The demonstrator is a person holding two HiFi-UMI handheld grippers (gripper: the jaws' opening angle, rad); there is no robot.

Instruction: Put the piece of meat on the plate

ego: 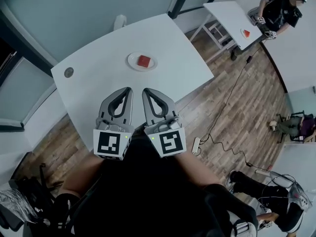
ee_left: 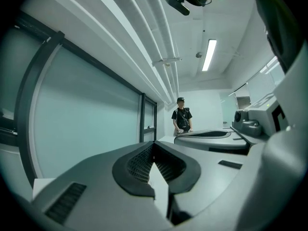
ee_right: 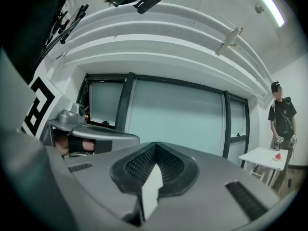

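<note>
A red piece of meat (ego: 144, 60) lies on a small white plate (ego: 132, 62) toward the far side of the white table (ego: 98, 58). My left gripper (ego: 130, 89) and right gripper (ego: 146, 90) hang side by side over the table's near edge, well short of the plate. Both point level toward the far wall. In the left gripper view the left gripper (ee_left: 154, 142) has its jaws met at the tip with nothing between them. The right gripper (ee_right: 155, 143) looks the same in its own view, shut and empty. Neither gripper view shows the plate or the meat.
A small grey disc (ego: 68, 72) sits near the table's left corner. A second white table (ego: 227, 14) at the back right carries a red item (ego: 245, 33), with a person (ego: 279, 9) standing behind it. A cable and power strip (ego: 196, 144) lie on the wooden floor.
</note>
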